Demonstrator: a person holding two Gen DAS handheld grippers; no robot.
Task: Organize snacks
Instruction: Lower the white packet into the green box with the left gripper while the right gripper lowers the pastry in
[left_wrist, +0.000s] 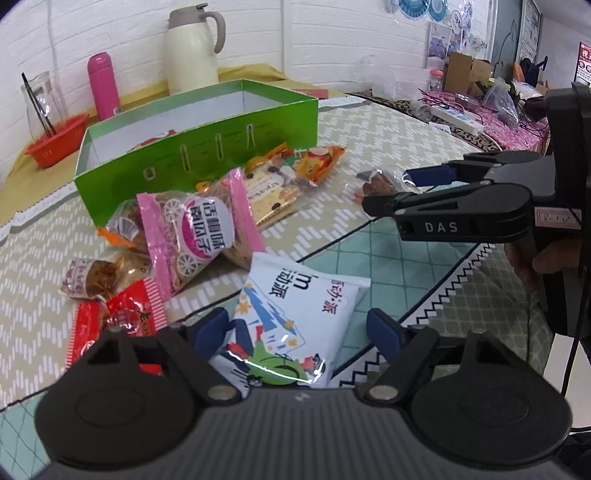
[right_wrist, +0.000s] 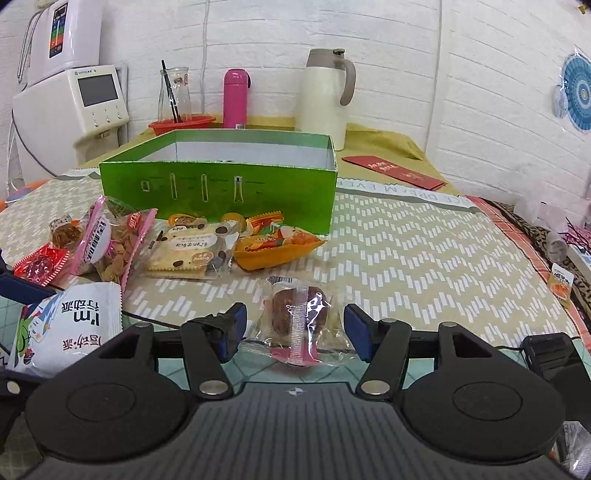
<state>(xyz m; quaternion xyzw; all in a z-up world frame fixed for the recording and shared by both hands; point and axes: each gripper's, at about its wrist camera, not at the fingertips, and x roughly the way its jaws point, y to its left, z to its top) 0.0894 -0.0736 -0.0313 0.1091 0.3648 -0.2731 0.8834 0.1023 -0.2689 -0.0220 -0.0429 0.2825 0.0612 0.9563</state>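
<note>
Both pairs of jaws stand open. The right gripper (right_wrist: 293, 326) brackets a clear-wrapped brown pastry (right_wrist: 301, 308) lying on the patterned mat (right_wrist: 424, 251); the left gripper (left_wrist: 297, 334) straddles a white puffed snack bag (left_wrist: 295, 302). Both packets look light, soft and crinkly, probably slippery; pinching the pastry across its middle, gently, seems safest. Each gripper is held low, pointing toward the green box (right_wrist: 221, 188), with other snacks heaped beside it.

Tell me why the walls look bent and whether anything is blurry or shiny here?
Left wrist view: the wide lens bows the brick wall; the far shelf clutter is soft; glare streaks the white snack bag. Right wrist view: the same bowing at the edges; the clear wrapper between the open fingers glints; light is even, shadows faint.
</note>
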